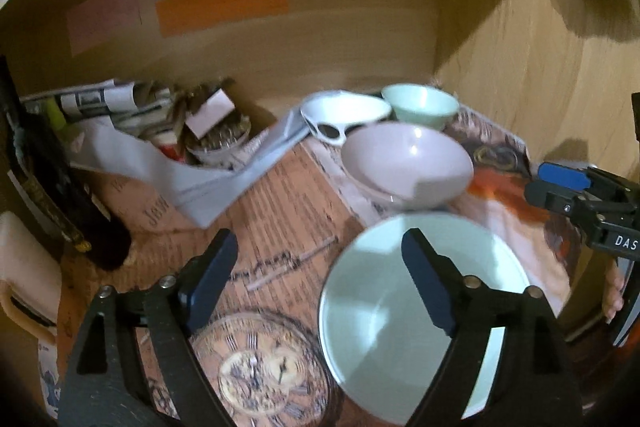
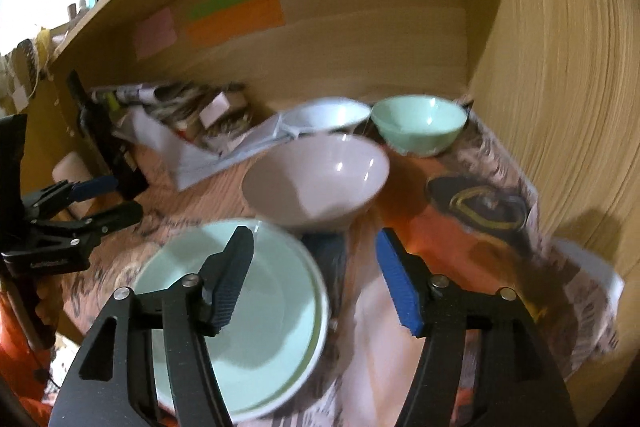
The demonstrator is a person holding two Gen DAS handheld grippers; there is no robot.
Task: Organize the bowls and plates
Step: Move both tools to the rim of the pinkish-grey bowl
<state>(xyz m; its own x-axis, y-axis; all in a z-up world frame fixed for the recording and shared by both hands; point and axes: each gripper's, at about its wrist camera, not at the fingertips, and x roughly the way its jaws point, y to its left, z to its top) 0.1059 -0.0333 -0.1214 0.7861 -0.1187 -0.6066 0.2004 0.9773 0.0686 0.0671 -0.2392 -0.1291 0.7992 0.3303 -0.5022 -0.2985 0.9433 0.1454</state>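
Now both tongs are spread wide: the left gripper (image 1: 320, 279) and right gripper (image 2: 316, 279) hover over a round, smooth mint-green plate (image 2: 248, 311) near a shiny pink bowl (image 2: 320, 179).

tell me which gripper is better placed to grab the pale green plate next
Left, probably. The left gripper is open with one finger already over the pale green plate. The right gripper is also open but centred beside its rim, nearer the pink bowl.

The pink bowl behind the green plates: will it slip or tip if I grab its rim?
The pink bowl looks glossy, so probably slippery. Its wide flare over a narrow base suggests a rim push could tip it. It seems rigid, likely breakable.
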